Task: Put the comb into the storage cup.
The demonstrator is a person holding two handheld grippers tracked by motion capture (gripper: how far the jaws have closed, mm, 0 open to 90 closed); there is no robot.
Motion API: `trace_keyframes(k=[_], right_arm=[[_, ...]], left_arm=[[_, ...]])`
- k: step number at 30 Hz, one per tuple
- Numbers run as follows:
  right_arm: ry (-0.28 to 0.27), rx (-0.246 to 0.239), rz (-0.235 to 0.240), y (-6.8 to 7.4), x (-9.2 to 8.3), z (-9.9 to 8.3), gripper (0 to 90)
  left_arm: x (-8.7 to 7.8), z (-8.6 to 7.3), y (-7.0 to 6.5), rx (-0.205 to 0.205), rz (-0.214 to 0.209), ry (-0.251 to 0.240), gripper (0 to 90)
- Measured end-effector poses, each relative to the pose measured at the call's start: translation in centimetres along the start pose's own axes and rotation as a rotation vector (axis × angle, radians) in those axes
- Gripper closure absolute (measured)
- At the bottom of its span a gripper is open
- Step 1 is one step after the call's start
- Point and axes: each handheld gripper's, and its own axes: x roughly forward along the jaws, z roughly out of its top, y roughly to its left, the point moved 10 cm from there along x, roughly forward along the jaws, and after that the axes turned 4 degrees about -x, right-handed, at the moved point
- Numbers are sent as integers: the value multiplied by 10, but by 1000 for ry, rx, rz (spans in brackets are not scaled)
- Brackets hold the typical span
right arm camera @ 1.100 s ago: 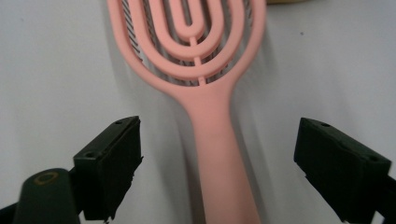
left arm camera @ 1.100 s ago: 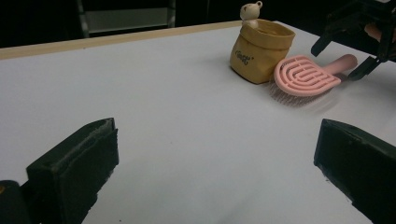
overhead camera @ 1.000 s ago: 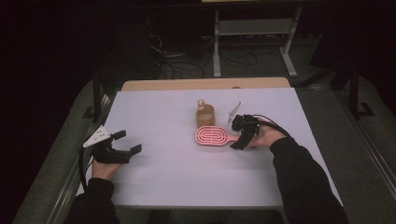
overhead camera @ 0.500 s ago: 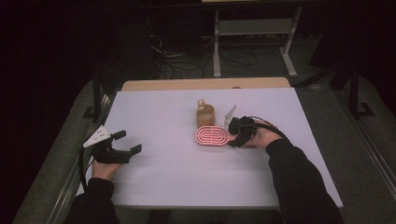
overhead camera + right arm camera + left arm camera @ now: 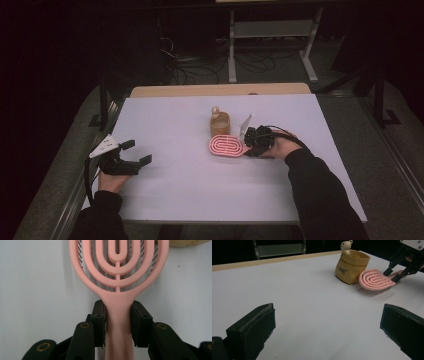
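Observation:
A pink hairbrush (image 5: pixel 226 146) with an oval slotted head lies bristles-down on the white table, beside a tan pouch (image 5: pixel 220 122) with a small bear figure on it. My right gripper (image 5: pixel 249 143) has just been closing and is shut on the brush's handle. In the right gripper view both pads (image 5: pixel 99 315) press the sides of the hairbrush (image 5: pixel 117 265) handle. In the left gripper view the hairbrush (image 5: pixel 375 278), the pouch (image 5: pixel 352 266) and the right gripper (image 5: pixel 392 276) lie far off. My left gripper (image 5: pixel 138 152) rests open at the table's left, nothing between its fingers (image 5: pixel 254 332).
The white table top (image 5: pixel 175 195) has a wooden strip (image 5: pixel 220 90) along its far edge. Behind it stand a metal shelf frame (image 5: pixel 272 30) and floor cables (image 5: pixel 190 65). Dark floor surrounds the table.
The right gripper's jaws have narrowed onto the brush handle. The brush, the pouch and the left gripper have stayed where they were.

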Motion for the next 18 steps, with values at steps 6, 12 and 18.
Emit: trace_keyframes(k=[6,12,18], right_arm=[[-6,18,26,3,-1,1,674],[-15,29,29,4,-5,2,677],[-32,42,30,7,-11,5,678]], left_arm=[[0,0,0,-1,0,1,0],[0,0,0,-2,-2,1,0],[0,0,-1,-2,-3,2,0]])
